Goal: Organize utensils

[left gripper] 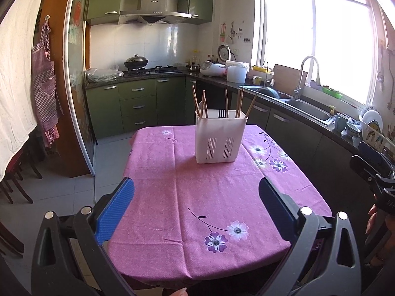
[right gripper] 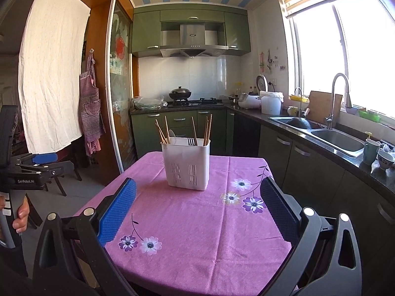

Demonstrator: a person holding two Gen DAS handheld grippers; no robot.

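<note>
A white plastic utensil holder [left gripper: 219, 137] stands upright on the far half of the table with the purple flowered cloth [left gripper: 202, 209]. Several wooden chopsticks [left gripper: 201, 102], a black fork [left gripper: 223, 114] and a pale spoon stick up out of it. It also shows in the right wrist view [right gripper: 186, 164] with chopsticks [right gripper: 163, 130] and the fork [right gripper: 191, 141]. My left gripper [left gripper: 196, 193] is open and empty, held above the near half of the table. My right gripper [right gripper: 197, 193] is open and empty, also short of the holder. The left gripper's body shows at the right wrist view's left edge [right gripper: 37, 167].
Green kitchen cabinets [left gripper: 138, 106] line the far wall with a stove and wok [left gripper: 136, 62]. A counter with a steel sink [left gripper: 308, 111], tap, cups and a dish rack [left gripper: 372, 128] runs along the right. Chairs [left gripper: 14, 182] and a hanging apron [left gripper: 45, 83] are at the left.
</note>
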